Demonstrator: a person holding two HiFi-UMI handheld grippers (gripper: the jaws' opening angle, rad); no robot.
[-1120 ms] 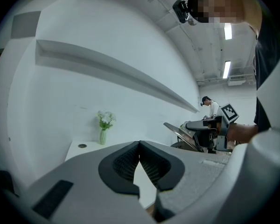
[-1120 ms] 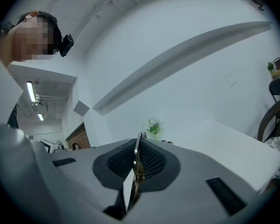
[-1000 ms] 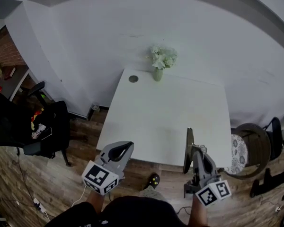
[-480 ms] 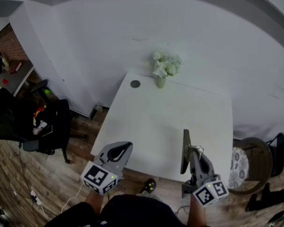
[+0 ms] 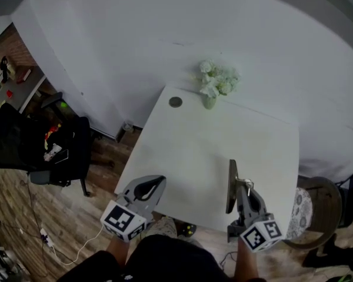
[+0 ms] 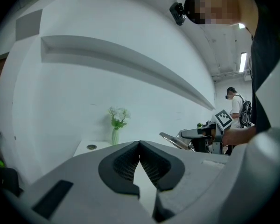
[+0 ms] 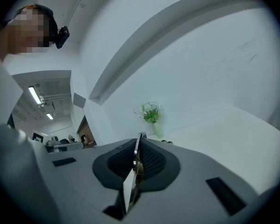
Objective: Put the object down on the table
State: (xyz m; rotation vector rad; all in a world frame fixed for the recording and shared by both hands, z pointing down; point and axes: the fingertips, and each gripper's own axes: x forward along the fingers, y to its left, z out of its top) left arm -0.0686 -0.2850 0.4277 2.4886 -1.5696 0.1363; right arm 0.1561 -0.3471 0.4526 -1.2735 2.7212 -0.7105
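My right gripper (image 5: 241, 188) is shut on a thin flat metallic plate (image 5: 230, 187), held upright on its edge above the near right part of the white table (image 5: 188, 151). In the right gripper view the plate (image 7: 136, 164) shows edge-on, pinched between the dark ribbed pads (image 7: 154, 161). From the left gripper view the same plate (image 6: 173, 141) appears as a shiny disc at the right. Over the table's near left edge, my left gripper (image 5: 148, 188) is shut with nothing in it, its tips meeting (image 6: 139, 143).
A small vase of pale flowers (image 5: 215, 87) and a round grey grommet (image 5: 175, 102) sit at the table's far edge by the white wall. A black office chair (image 5: 53, 157) stands to the left, and a round chair (image 5: 312, 207) to the right. Another person (image 6: 235, 111) stands far off.
The head view has shifted, so the table and vase sit a little further right in the picture. Both grippers keep their places, and the plate stays upright in the right one.
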